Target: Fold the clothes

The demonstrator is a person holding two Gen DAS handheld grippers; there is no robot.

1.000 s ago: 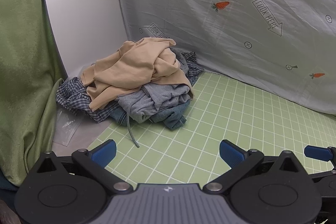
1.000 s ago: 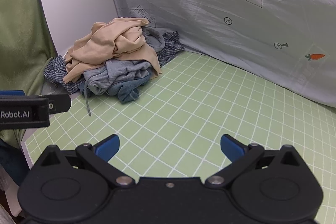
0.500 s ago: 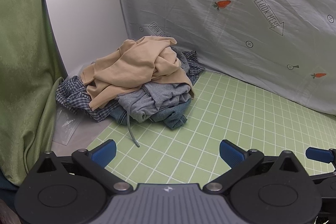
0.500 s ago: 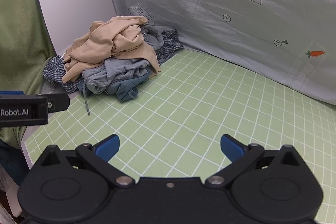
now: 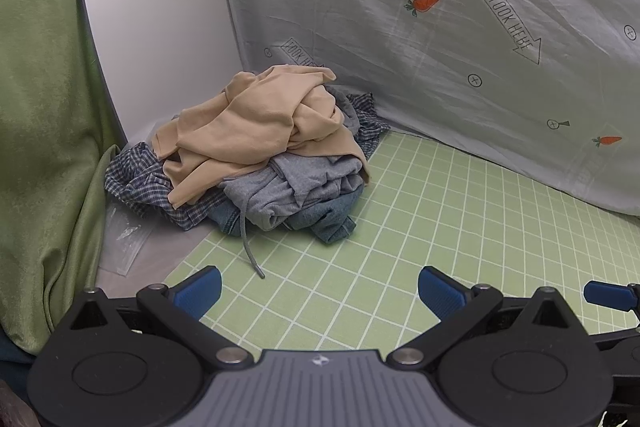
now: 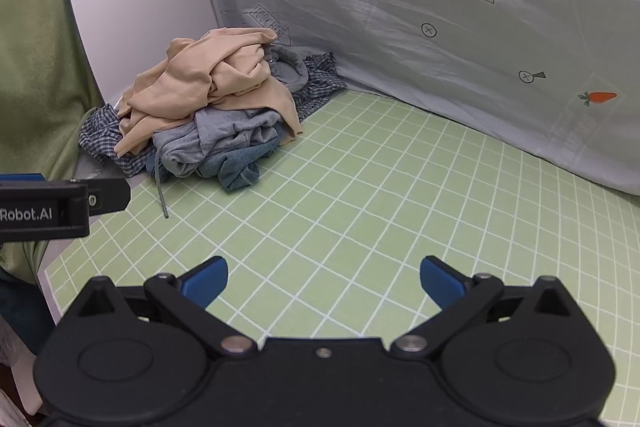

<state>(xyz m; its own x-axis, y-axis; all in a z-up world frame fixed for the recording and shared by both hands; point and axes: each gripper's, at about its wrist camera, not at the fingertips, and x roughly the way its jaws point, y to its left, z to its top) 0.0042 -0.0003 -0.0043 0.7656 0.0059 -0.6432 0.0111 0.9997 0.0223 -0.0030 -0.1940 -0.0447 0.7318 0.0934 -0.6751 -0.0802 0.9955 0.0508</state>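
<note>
A heap of crumpled clothes sits in the far left corner of the green grid mat [image 5: 440,219] [image 6: 380,187]. A tan garment [image 5: 256,127] [image 6: 208,83] lies on top, over a grey hoodie [image 5: 304,183] [image 6: 224,139], a blue denim piece [image 5: 328,219] [image 6: 240,167] and a checked shirt [image 5: 136,179] [image 6: 96,139]. A grey drawstring [image 5: 248,243] [image 6: 162,195] trails onto the mat. My left gripper [image 5: 320,293] hovers open in front of the heap, well short of it. My right gripper [image 6: 324,281] is open over bare mat, further right.
A grey sheet [image 5: 460,27] [image 6: 440,27] printed with carrots hangs behind the mat. A white panel [image 5: 152,7] stands in the corner, with green cloth [image 5: 44,107] to its left. A clear plastic bag [image 5: 128,239] lies left of the heap. The left gripper's side [image 6: 48,211] shows at the right view's left edge.
Both views have shifted only slightly; the right gripper has drifted a little, so the heap sits slightly higher and further left in its view. Both grippers stay open.
</note>
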